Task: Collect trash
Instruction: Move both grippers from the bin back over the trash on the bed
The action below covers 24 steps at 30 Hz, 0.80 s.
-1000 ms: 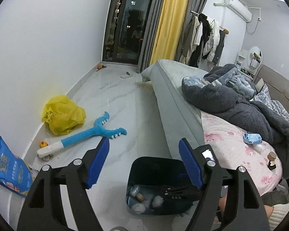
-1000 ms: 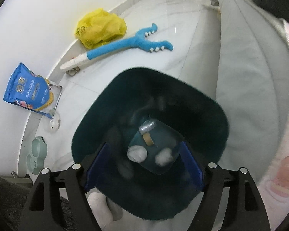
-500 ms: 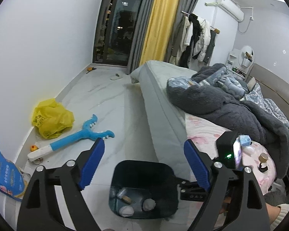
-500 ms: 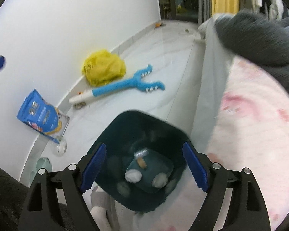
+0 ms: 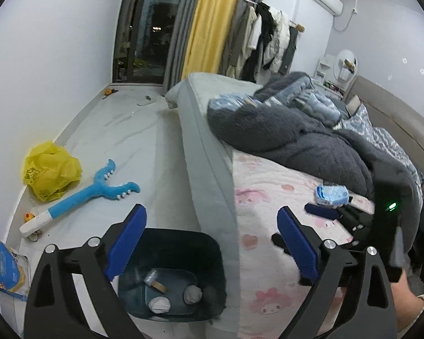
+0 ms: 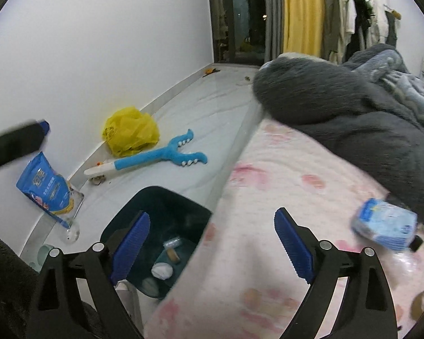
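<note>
Two grippers stood with jaws opening and nothing between them. In the left wrist view, the left gripper [image 5: 212, 243] framed the edge of the bed [image 5: 268, 197], and the dark bin [image 5: 212, 254] sat on the floor at the lower centre, partly behind the left blue finger, holding crumpled tissues [image 5: 159, 305] and other scraps. A blue packet [image 5: 332, 195] lay on the pink sheet to the right of centre, just beyond the right gripper, which showed dark at the right edge. In the right wrist view, the right gripper [image 6: 212, 244] hung over the sheet; the bin lay lower left behind its left finger, and the packet lay blurred at the right, outside the right finger. A yellow bag [image 6: 130, 131] and blue toy [image 6: 155, 161] lay on the floor, upper left.
</note>
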Motion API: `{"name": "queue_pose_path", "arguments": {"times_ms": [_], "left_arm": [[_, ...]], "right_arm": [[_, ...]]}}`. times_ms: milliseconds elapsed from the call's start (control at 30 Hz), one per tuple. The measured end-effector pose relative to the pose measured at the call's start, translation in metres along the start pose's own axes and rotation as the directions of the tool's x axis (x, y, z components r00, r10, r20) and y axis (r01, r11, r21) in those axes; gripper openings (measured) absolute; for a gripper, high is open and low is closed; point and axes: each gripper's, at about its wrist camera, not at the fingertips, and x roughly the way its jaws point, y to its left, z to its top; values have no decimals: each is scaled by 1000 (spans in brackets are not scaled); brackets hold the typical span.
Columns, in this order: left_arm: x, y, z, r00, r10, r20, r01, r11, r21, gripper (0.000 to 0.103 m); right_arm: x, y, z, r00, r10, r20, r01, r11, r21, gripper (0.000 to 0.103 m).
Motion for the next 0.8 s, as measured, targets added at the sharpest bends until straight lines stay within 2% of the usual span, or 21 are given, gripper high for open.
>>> {"name": "queue_pose_path", "arguments": {"times_ms": [133,400,800], "left_arm": [[13,-15,-4,999,-15,-32,16,1000,7,97],[31,-44,-10,996,-44,-80,47,998,35,97],[46,-108,-19,985,-137,-102,152,977,149,97]], "right_arm": [[-18,-20,-2,999,-19,37,18,1000,19,96],[-42,-59,-10,997,-47,58,44,997,62,97],[-79,-120,-35,992,-105,65,95,986,139,97]]}}
